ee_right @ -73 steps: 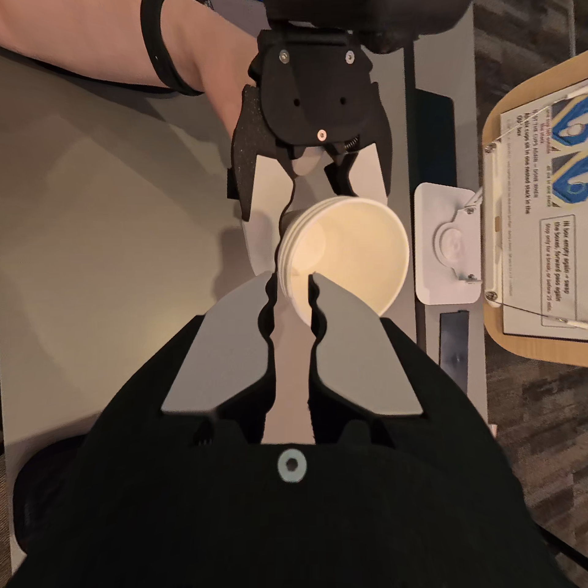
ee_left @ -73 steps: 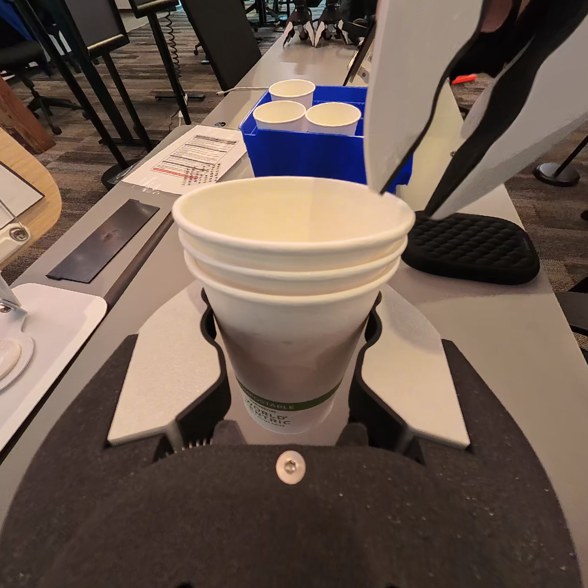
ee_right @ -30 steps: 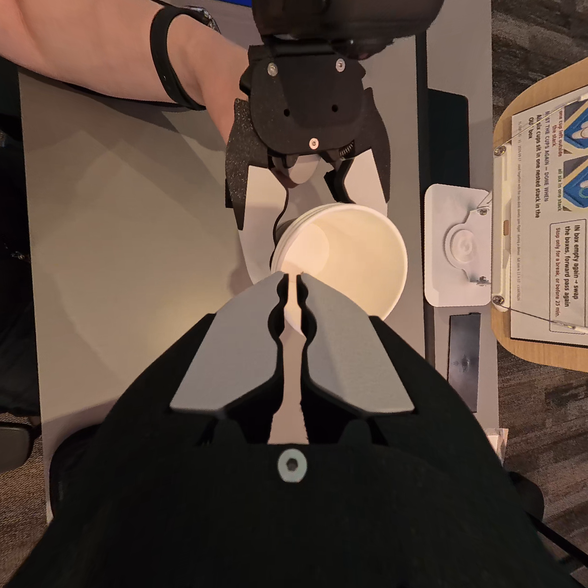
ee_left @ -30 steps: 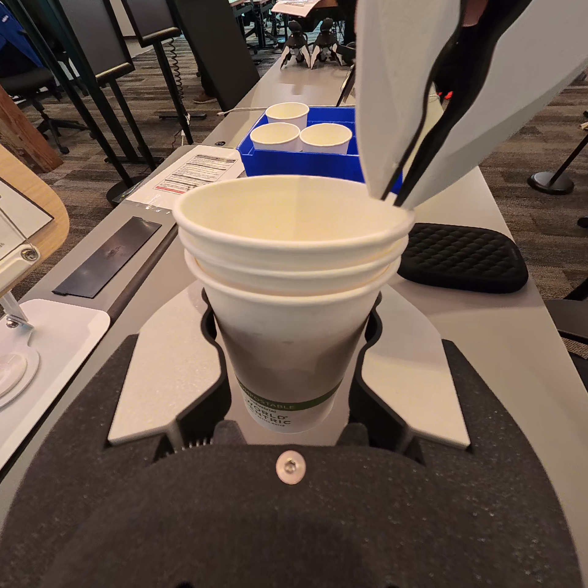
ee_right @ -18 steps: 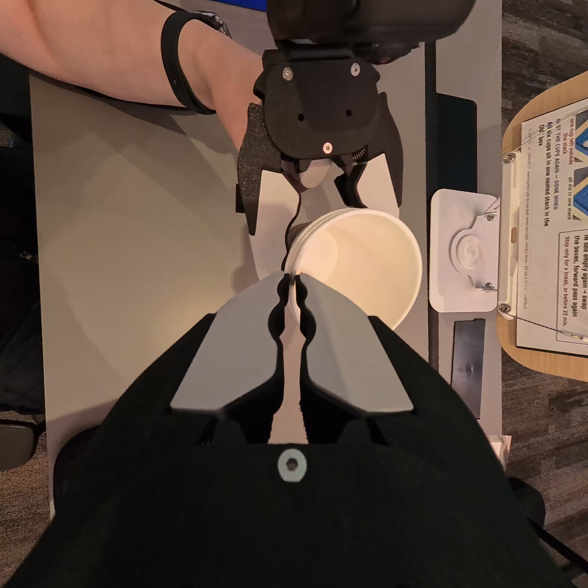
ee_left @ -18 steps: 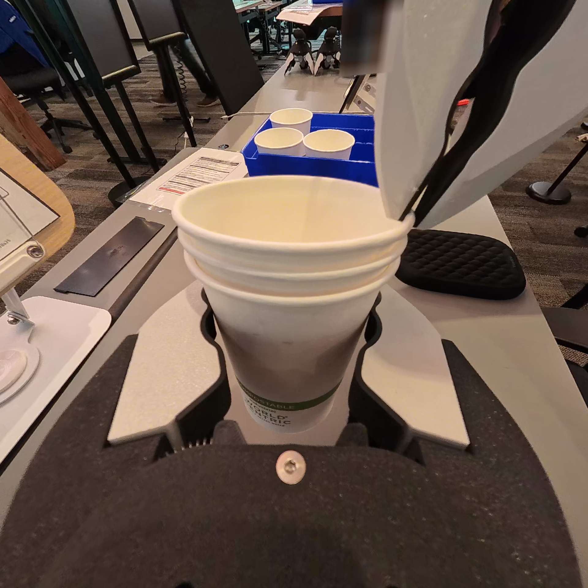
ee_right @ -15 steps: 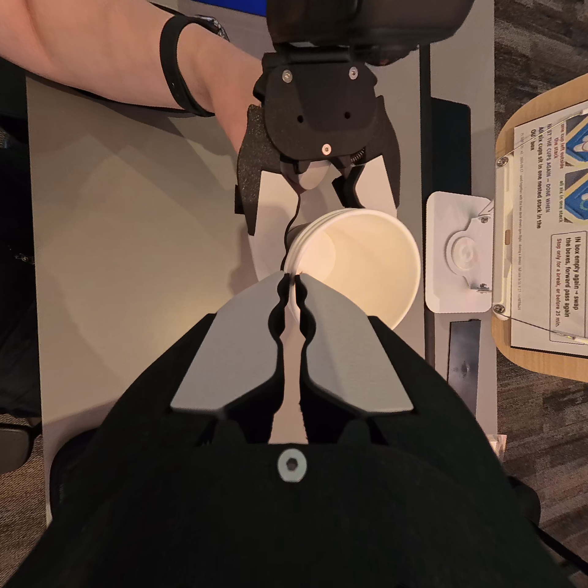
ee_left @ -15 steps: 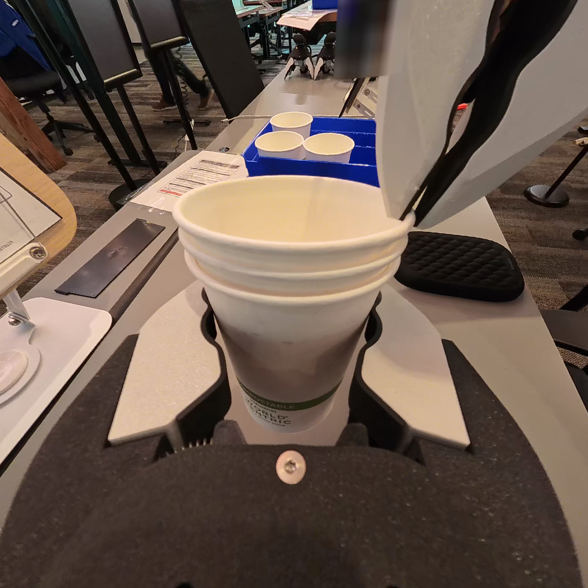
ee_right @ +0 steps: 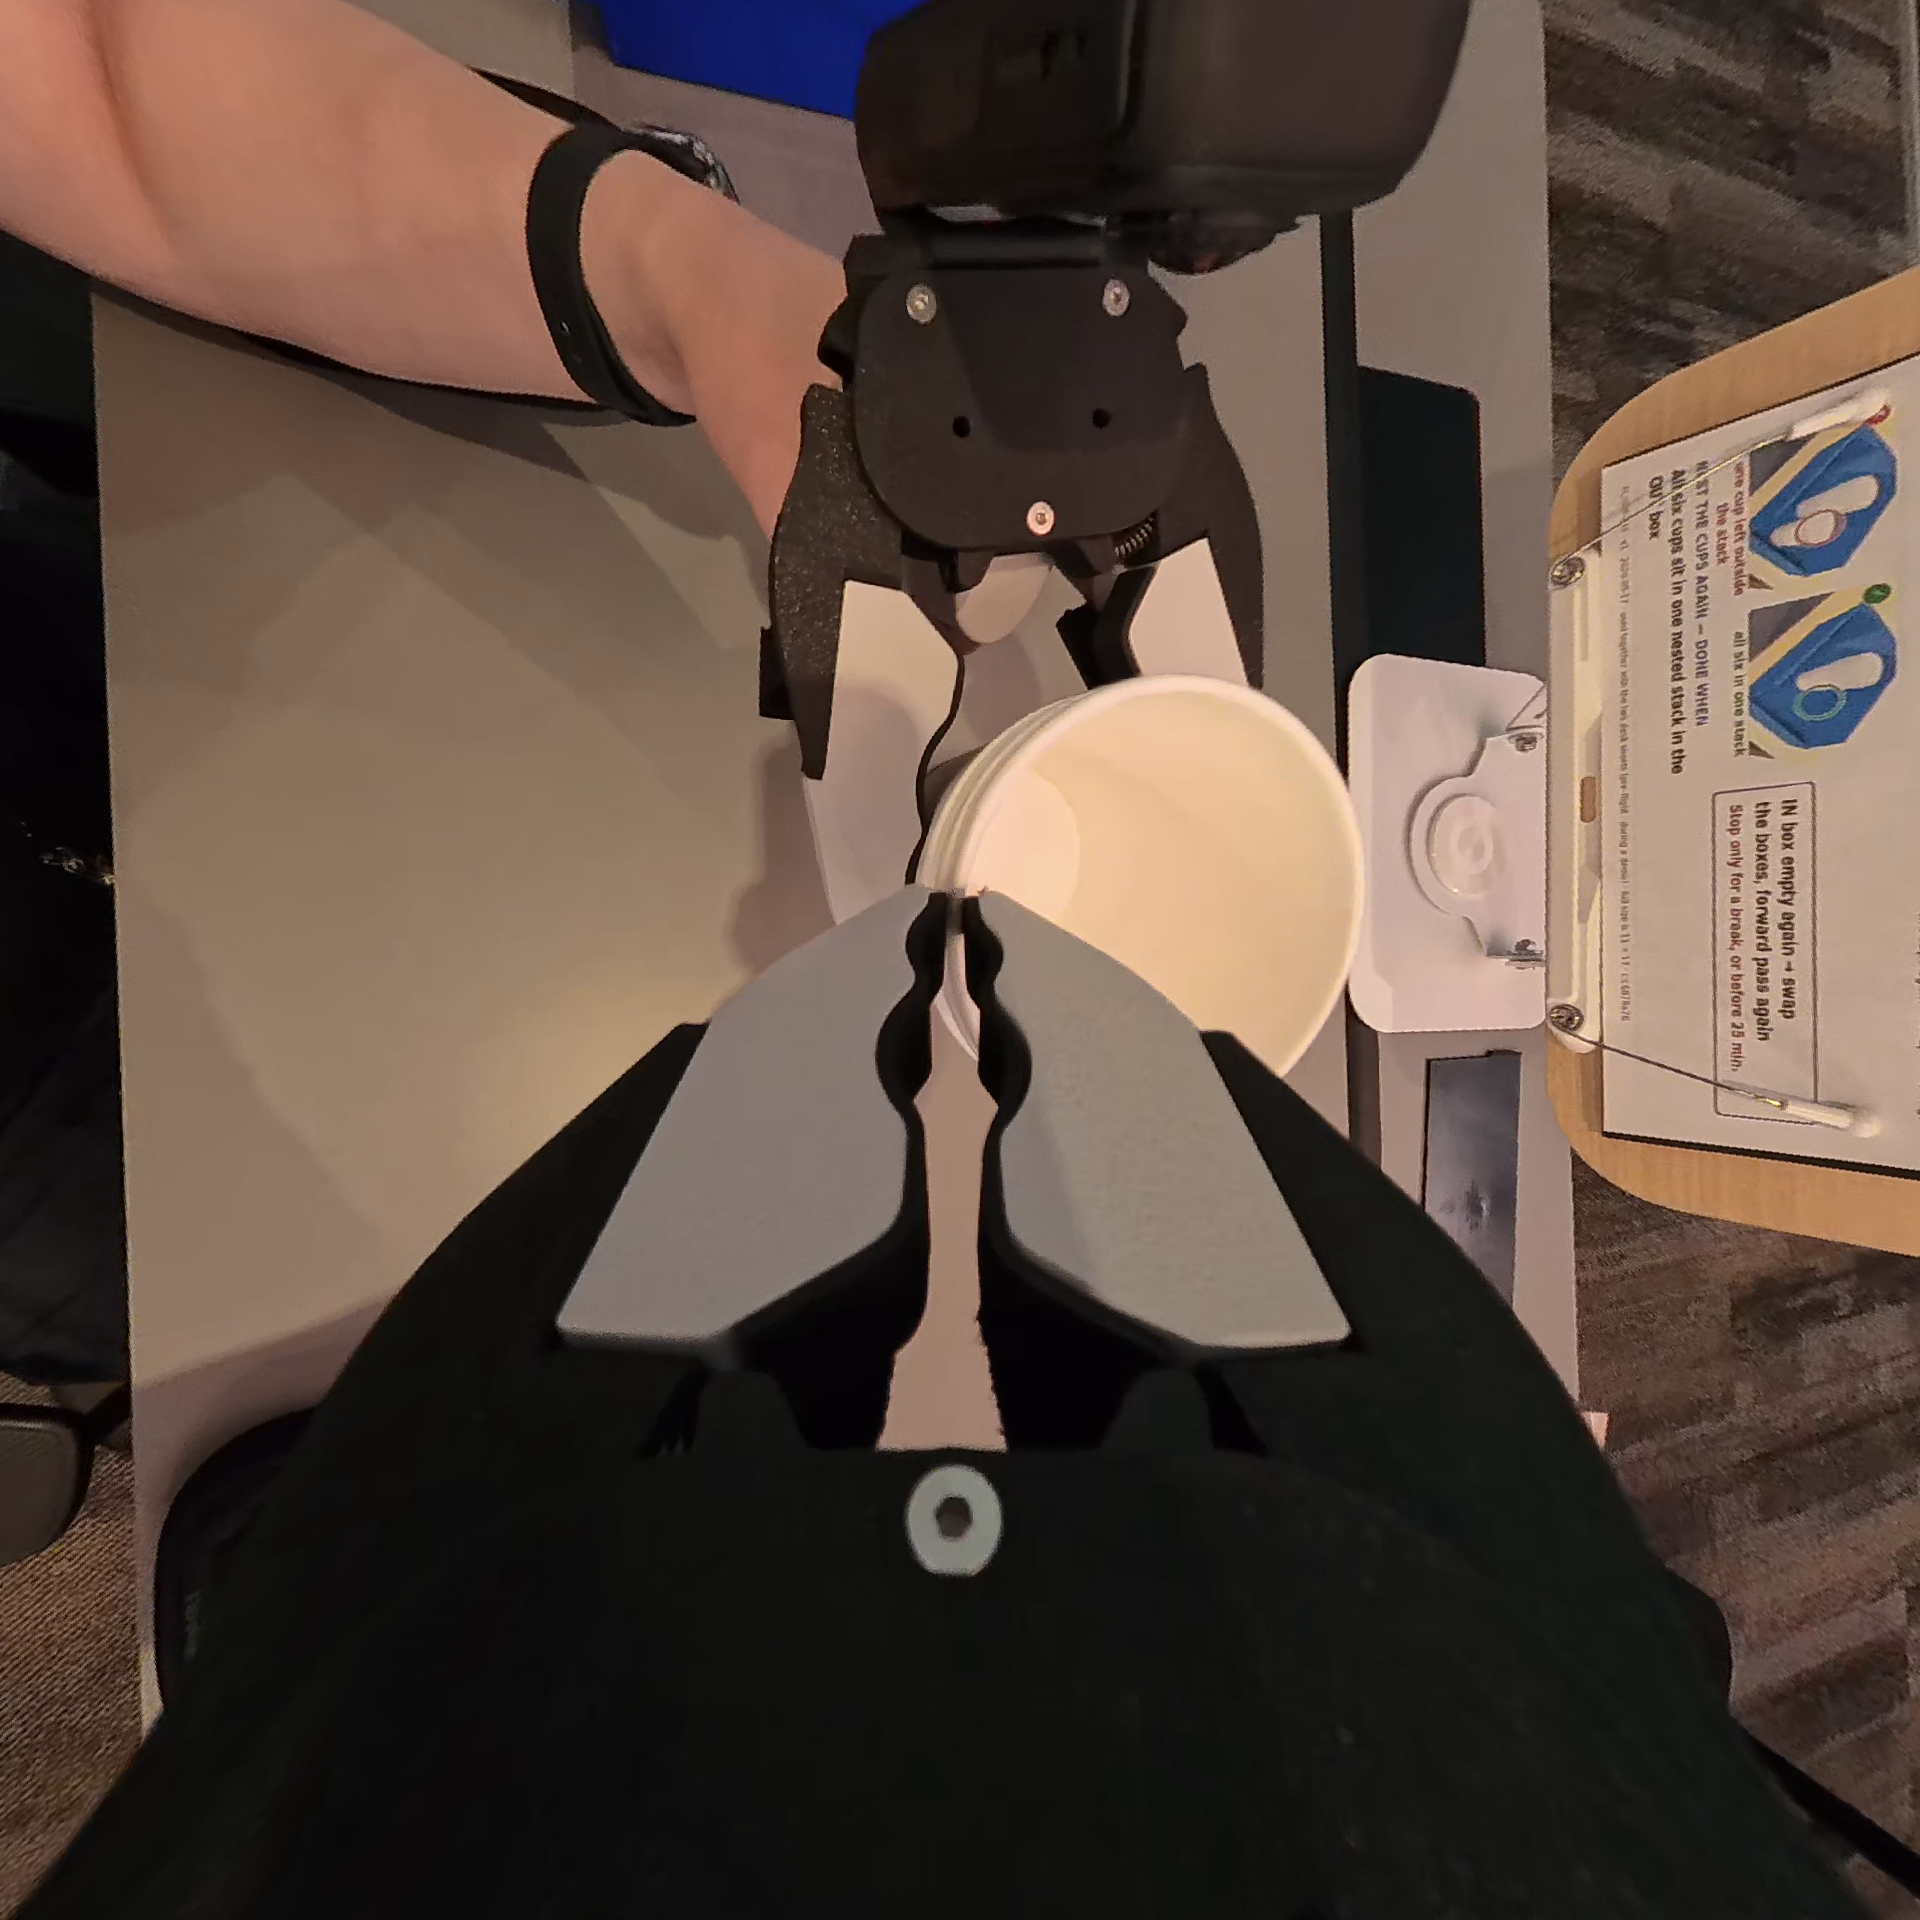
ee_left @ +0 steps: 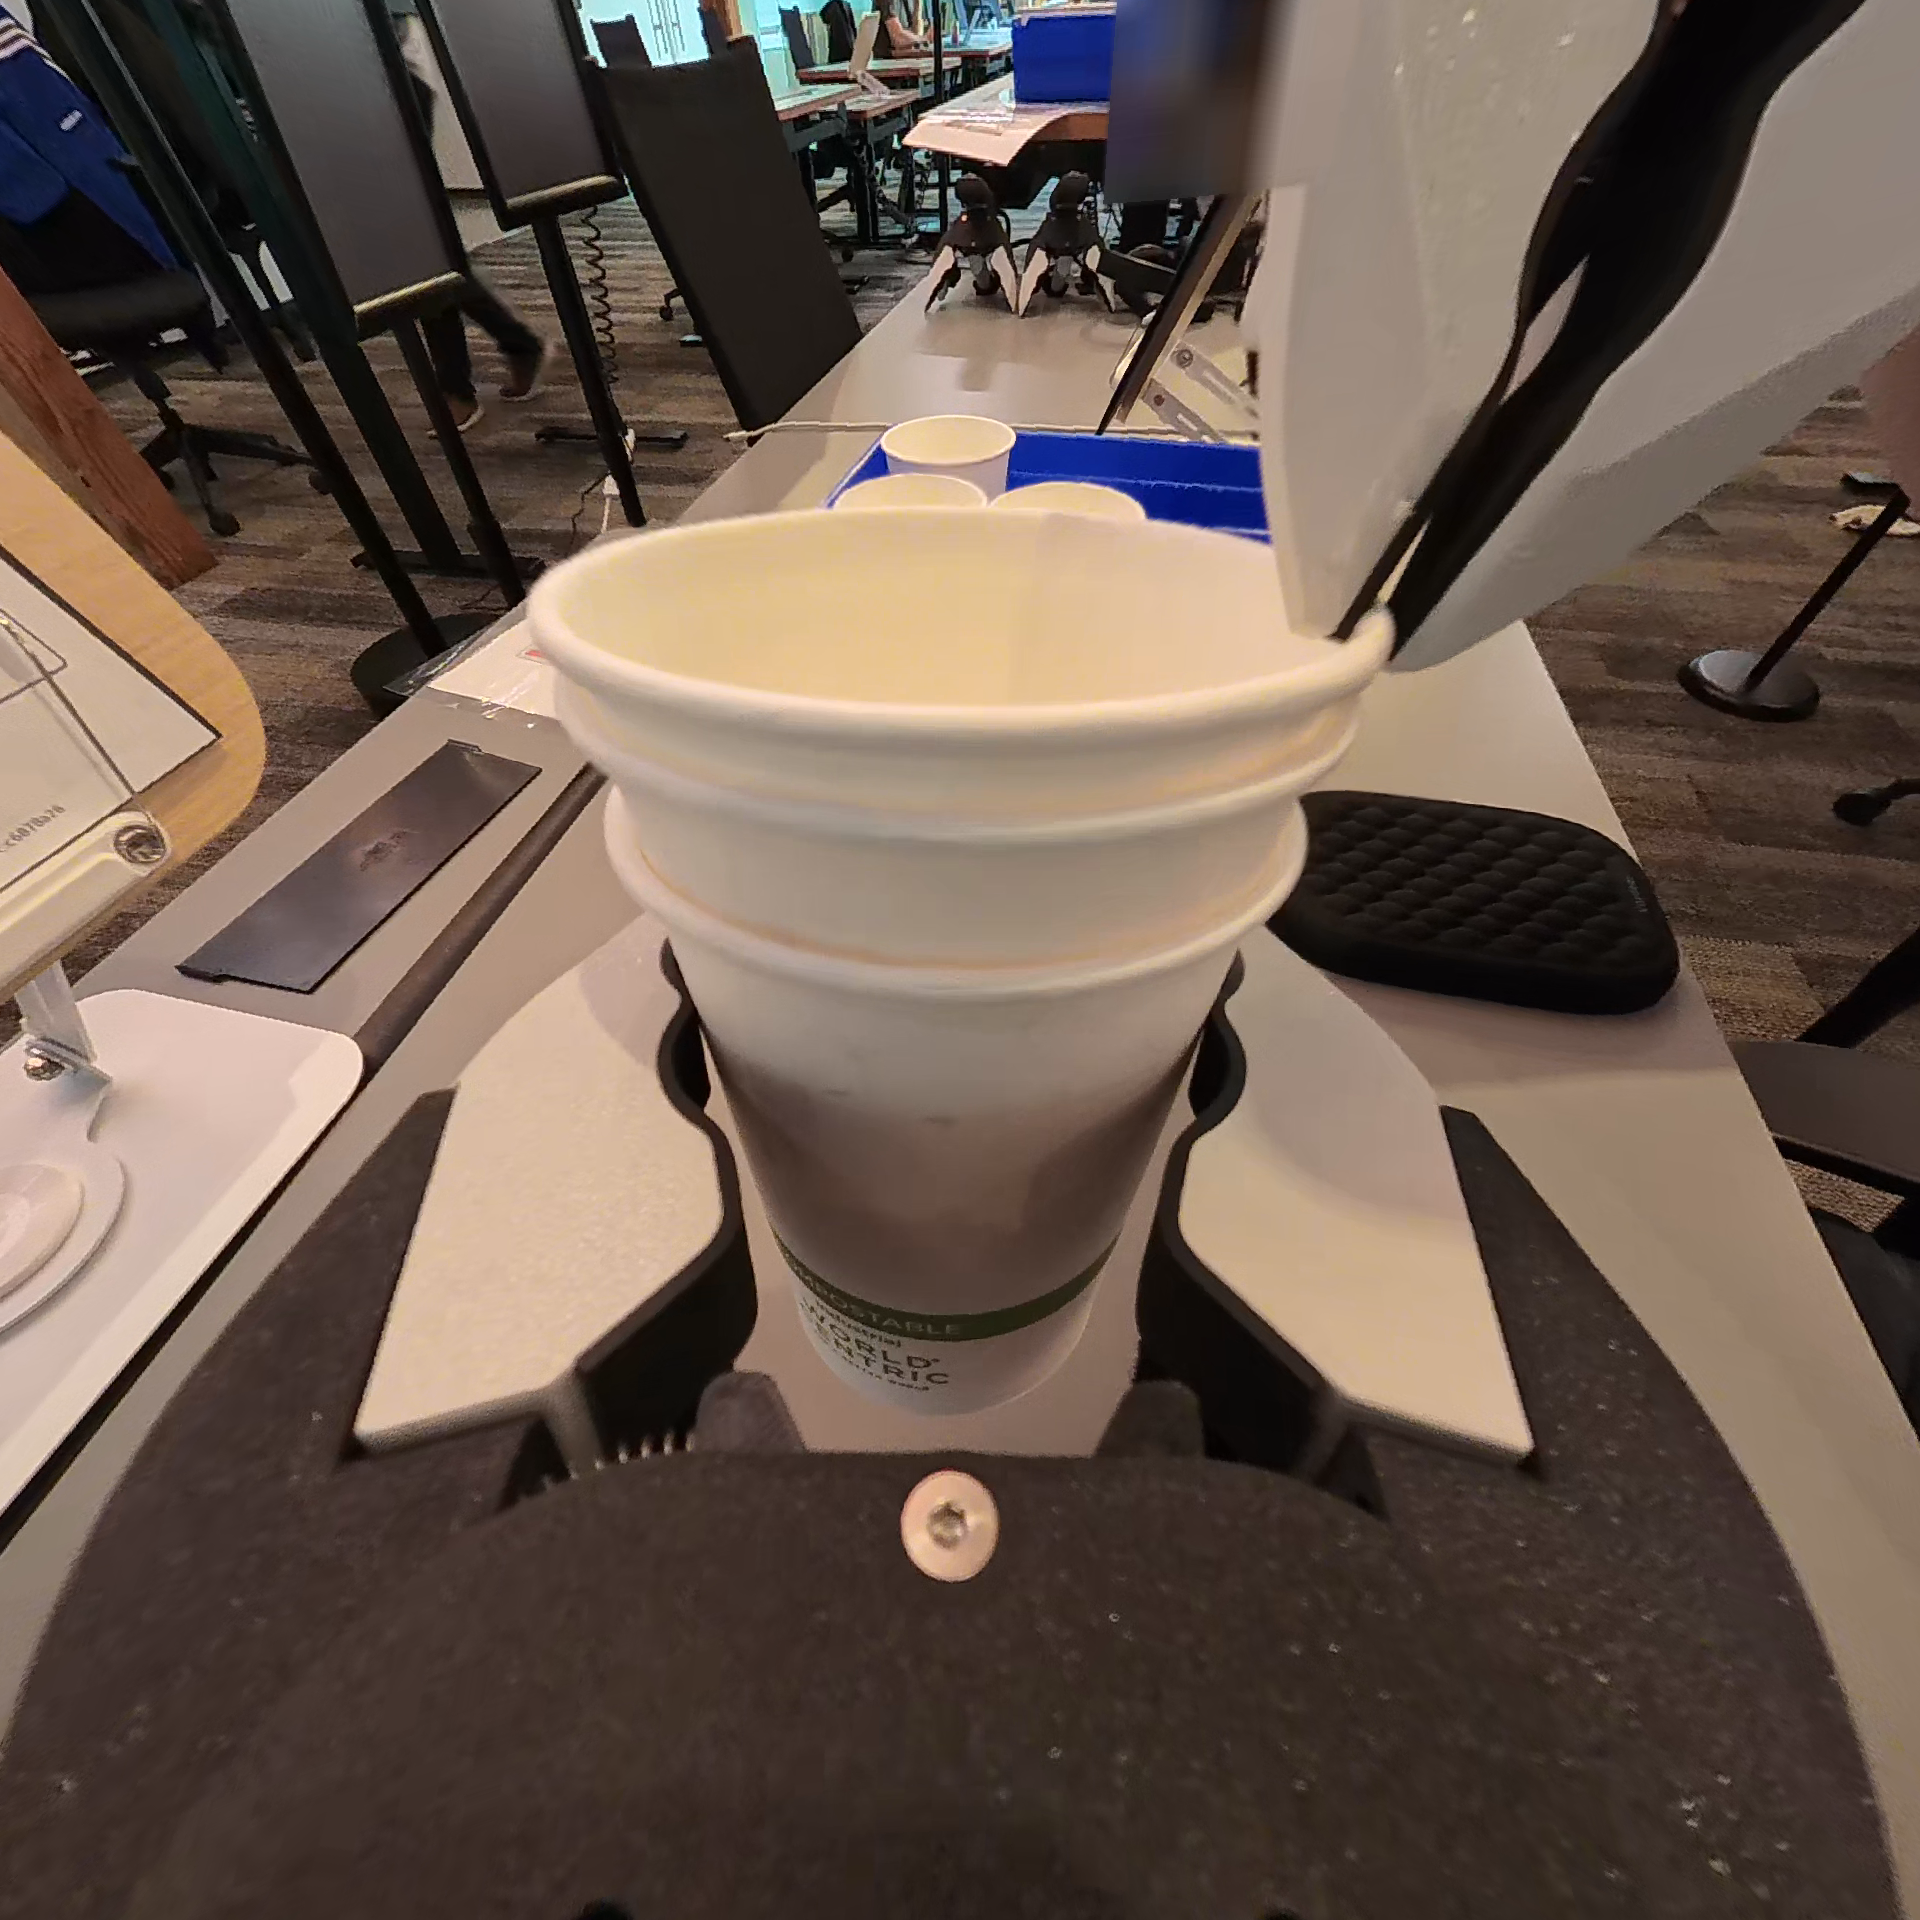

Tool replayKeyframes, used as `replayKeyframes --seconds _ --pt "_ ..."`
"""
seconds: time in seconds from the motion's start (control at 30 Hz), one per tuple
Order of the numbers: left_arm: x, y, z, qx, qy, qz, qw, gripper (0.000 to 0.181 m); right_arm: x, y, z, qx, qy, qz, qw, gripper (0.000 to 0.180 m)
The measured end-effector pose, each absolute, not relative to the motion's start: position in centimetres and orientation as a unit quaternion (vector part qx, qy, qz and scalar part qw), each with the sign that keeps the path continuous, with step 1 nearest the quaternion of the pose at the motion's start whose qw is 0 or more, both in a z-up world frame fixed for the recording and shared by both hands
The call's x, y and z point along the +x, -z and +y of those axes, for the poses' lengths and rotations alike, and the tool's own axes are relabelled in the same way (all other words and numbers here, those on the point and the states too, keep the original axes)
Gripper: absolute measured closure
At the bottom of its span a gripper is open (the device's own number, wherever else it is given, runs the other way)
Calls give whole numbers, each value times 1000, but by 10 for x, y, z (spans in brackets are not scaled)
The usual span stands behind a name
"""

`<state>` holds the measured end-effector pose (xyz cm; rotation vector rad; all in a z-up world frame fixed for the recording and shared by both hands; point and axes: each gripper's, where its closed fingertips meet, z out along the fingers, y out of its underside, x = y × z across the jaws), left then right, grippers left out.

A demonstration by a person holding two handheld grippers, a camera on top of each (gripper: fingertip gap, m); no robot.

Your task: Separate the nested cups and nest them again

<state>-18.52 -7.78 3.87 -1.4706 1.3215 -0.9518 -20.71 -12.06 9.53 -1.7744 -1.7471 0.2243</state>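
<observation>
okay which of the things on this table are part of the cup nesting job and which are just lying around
Part of the job:
- stack of nested cups, held by the left gripper
- right gripper, pinching the top cup's rim
- blue bin with three loose cups

Just lying about:
- black quilted pad
- white stand base
- instruction sheet
- black strip

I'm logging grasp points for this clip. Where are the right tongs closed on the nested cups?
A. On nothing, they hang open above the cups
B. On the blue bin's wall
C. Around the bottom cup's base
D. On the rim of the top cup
D: the right tongs are pinched on the rim of the top cup, while the left tongs grip the bottom cup lower down.
</observation>
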Motion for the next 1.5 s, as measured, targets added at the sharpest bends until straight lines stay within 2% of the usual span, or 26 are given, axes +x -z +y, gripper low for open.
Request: replayKeyframes --seconds 0.23,0.63,1.03,1.17,1.5 --pt "-185 -47 -91 -575 450 532 428 87 -209 -95 -127 -657 -85 -682 309 176" --pt "-186 -44 -85 -602 448 512 418 88 -205 -94 -116 -637 41 -694 333 176" --pt "-184 -57 -95 -563 430 538 457 88 -208 -100 -134 -679 -83 -665 300 177" --pt "-185 -57 -95 -561 427 540 459 88 -207 -100 -135 -678 -80 -669 295 177" --pt "-188 -61 -125 -518 535 554 372 89 -203 -114 -150 -635 -72 -707 304 177"
